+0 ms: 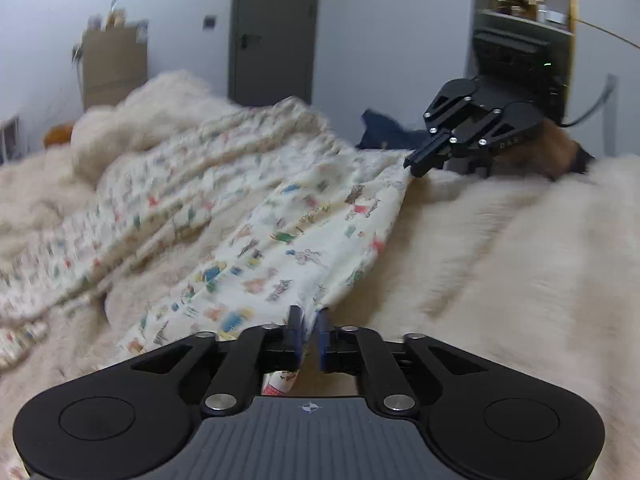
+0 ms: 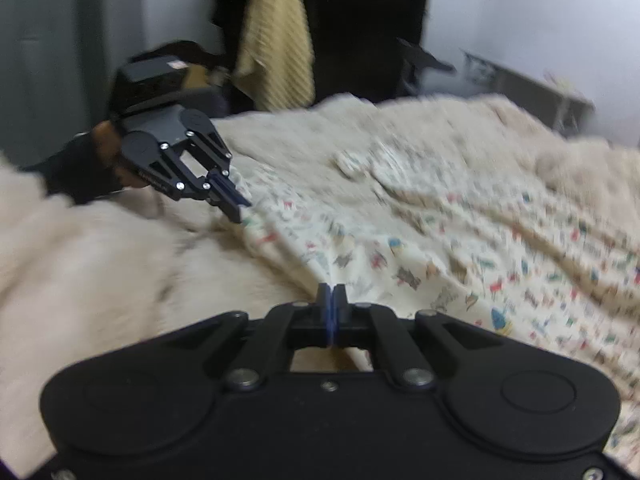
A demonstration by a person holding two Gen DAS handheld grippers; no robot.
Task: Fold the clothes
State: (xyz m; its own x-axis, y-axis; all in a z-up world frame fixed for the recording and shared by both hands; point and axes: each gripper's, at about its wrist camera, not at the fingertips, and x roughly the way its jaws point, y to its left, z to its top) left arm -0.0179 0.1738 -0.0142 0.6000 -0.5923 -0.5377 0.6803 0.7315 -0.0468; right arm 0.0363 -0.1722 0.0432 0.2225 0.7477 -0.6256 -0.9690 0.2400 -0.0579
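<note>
The printed cloth point(image 1: 248, 216) lies rumpled on our fluffy cream blanket point(image 1: 500, 248), its long axis running near-right to far-left. Our left gripper point(image 1: 309, 322) and right gripper point(image 2: 331, 300) each pinch one edge corner.

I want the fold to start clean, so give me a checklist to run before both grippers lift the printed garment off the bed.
1. Right gripper shut on an edge of the cream garment with small colourful prints: ok.
2. Left gripper pinching the garment: cannot tell; fabric lies between its pads, a gap shows.
3. Garment spread flat: not ok, ridged and bunched.
4. Fluffy cream blanket free of both grips: cannot tell.
5. Edge between the grippers taut: cannot tell, blurred.
</note>
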